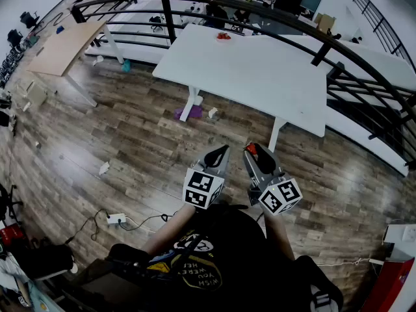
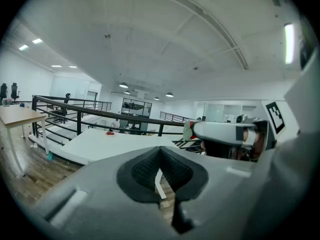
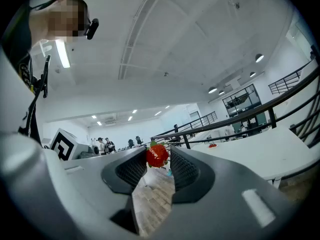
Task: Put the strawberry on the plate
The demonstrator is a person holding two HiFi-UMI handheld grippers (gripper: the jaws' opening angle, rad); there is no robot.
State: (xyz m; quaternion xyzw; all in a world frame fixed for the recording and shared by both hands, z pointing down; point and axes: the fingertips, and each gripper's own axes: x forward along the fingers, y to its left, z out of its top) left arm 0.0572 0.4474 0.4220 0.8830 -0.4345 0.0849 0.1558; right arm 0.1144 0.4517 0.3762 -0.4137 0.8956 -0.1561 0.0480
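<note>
Nearest, below the head camera, is the person's black printed shirt [image 1: 208, 268], with both arms stretched forward over the wood-plank floor [image 1: 130, 142]. The right gripper [image 3: 158, 160] pinches a red strawberry [image 3: 157, 154] between its jaw tips, up in the air and well short of the white table [image 1: 260, 70]. The left gripper [image 2: 160, 154] is just beside it, its jaws pressed together with nothing between them. On the table's far edge, near the black railing [image 1: 195, 2], lies a small red thing [image 1: 223, 36], too small to make out
</note>
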